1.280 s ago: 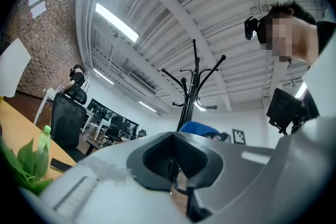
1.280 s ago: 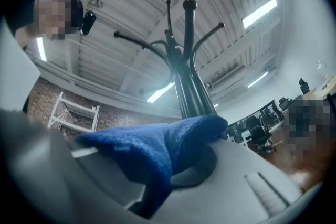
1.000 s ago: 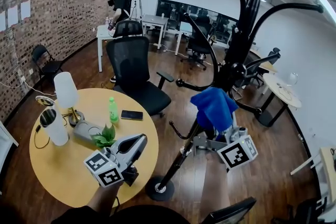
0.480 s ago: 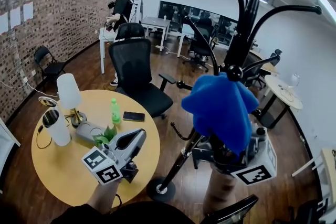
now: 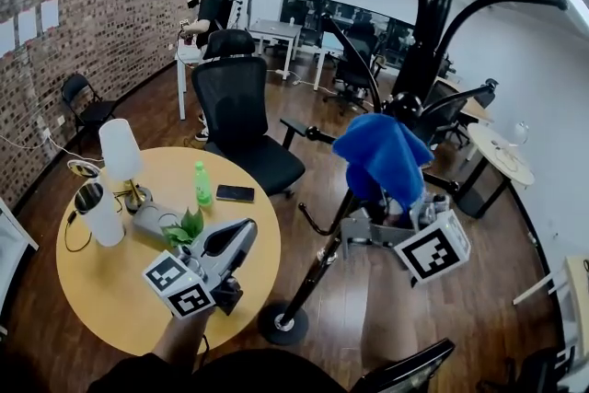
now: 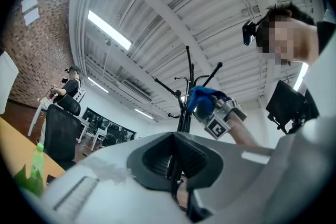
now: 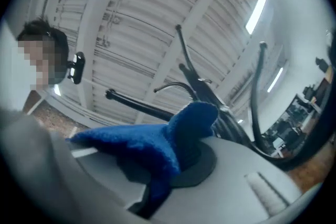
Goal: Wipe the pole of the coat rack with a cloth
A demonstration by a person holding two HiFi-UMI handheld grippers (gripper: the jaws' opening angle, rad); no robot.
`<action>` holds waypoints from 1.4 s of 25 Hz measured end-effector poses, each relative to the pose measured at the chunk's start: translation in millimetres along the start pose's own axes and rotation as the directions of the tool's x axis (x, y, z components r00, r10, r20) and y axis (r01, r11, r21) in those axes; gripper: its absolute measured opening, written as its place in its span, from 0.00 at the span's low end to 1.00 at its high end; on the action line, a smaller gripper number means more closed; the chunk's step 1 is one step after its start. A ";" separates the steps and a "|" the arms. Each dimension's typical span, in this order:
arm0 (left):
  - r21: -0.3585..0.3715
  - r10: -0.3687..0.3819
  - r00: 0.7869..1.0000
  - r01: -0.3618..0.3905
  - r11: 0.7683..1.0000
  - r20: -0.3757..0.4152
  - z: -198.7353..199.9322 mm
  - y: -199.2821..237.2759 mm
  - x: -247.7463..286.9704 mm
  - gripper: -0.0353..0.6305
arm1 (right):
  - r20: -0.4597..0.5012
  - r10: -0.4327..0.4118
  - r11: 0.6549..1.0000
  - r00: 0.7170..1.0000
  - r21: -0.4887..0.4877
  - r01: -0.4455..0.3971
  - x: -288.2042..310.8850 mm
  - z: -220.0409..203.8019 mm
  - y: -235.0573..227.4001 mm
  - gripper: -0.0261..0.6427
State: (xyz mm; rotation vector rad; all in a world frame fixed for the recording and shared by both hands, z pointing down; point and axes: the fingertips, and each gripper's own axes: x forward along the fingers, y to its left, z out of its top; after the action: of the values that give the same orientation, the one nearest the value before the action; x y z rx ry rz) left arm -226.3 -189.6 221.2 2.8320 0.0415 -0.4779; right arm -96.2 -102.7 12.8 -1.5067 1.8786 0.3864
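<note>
**One blue cloth (image 5: 386,156) pinched at the coat rack pole (image 5: 419,60)**

On my right gripper (image 5: 394,209) the jaws are clamped on the blue cloth. In the right gripper view, that gripper (image 7: 170,178) has the fabric (image 7: 157,147) bunched up out of the seam between the pads, with one corner peaking toward the black pole (image 7: 207,94). From the head view the cloth sits at the height where the lower hooks branch off the pole. It overlaps the pole there, though I cannot tell whether it actually presses on it.

My left gripper (image 5: 237,239) has its jaws pressed together with nothing between them, which the left gripper view (image 6: 176,178) confirms. It hangs low to the left of the pole, near the base (image 5: 281,324), over the edge of the round table (image 5: 101,290).

Further left of the pole, the table carries a green bottle (image 5: 200,187), a lamp (image 5: 118,156) and a phone (image 5: 235,193). An office chair (image 5: 244,120) stands behind the table, and a person (image 5: 213,5) stands well beyond it.
</note>
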 end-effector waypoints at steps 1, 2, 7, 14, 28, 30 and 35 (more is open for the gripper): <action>-0.003 0.001 1.000 -0.001 1.000 -0.003 -2.8 -1.3 0.0 0.05 | -0.020 -0.045 0.999 0.999 0.006 0.045 -4.3 -9.6 -17.5 0.07; -0.006 0.003 1.000 -0.003 1.000 -0.007 -5.7 -2.1 -0.1 0.05 | -0.036 -0.075 0.997 0.997 0.008 0.075 -9.5 -18.3 -30.5 0.07; -0.014 0.022 0.999 -0.022 1.000 -0.023 -14.2 -2.3 -0.6 0.05 | -0.080 -0.154 0.987 0.985 0.039 0.157 -43.5 -46.4 -56.4 0.07; -0.041 0.050 0.997 -0.053 0.998 -0.056 -35.2 5.5 -3.8 0.05 | -0.287 -0.252 0.949 0.924 0.115 0.294 -139.4 -140.8 -91.6 0.07; -0.076 0.042 0.993 -0.050 0.996 -0.115 -55.1 -2.2 -3.9 0.05 | -0.569 -0.133 0.865 0.812 0.334 0.376 -240.4 -257.9 -57.7 0.07; -0.075 0.040 0.992 -0.049 0.996 -0.116 -56.0 -1.4 -4.3 0.05 | -0.553 -0.103 0.861 0.827 0.366 0.352 -237.2 -256.8 -51.2 0.07; -0.076 0.033 0.993 -0.042 0.996 -0.114 -60.7 0.5 -9.0 0.05 | -0.457 -0.236 0.730 0.858 0.500 0.467 -240.8 -258.3 -81.9 0.07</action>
State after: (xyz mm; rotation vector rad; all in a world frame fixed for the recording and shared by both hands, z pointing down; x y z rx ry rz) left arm -215.4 -173.8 279.4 2.7740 0.0281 -0.3008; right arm -81.3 -107.2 375.1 -1.4932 1.6709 -0.6710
